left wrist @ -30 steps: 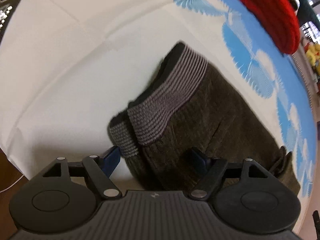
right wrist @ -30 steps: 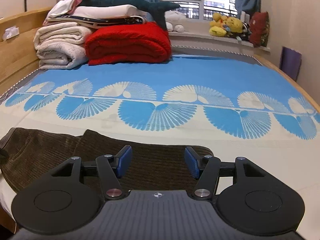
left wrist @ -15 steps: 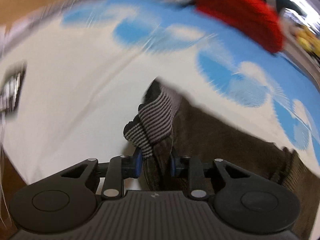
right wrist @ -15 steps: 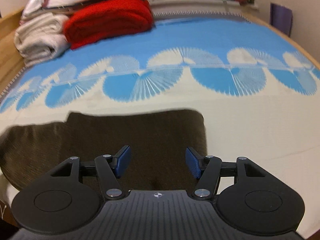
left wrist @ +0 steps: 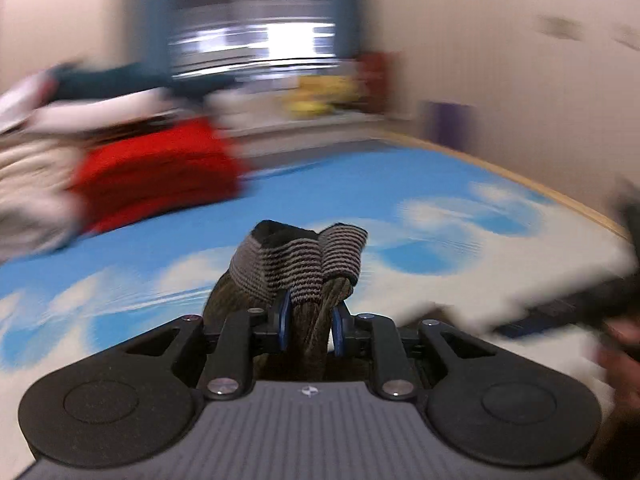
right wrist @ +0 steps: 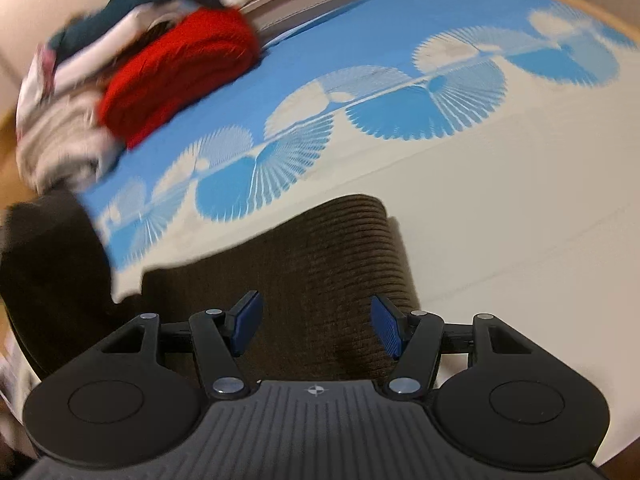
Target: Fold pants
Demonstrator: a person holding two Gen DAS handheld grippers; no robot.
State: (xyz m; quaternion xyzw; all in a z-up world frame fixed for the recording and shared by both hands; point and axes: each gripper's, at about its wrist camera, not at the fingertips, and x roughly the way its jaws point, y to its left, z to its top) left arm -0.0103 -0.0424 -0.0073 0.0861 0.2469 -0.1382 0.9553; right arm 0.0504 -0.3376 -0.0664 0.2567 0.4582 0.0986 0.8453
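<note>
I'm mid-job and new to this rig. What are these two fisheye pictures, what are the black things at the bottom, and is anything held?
Each picture comes from a camera on a hand-held gripper that a person carries, looking along its fingers. In the left view, the left hand-held gripper is closing its blue pads on the striped cuffs of the brown pants, lifted above the blue-and-white bed cover. In the right view, the right hand-held gripper stands open and empty over the pants' other end, lying flat on the bed. A red blanket sits further back.
</note>
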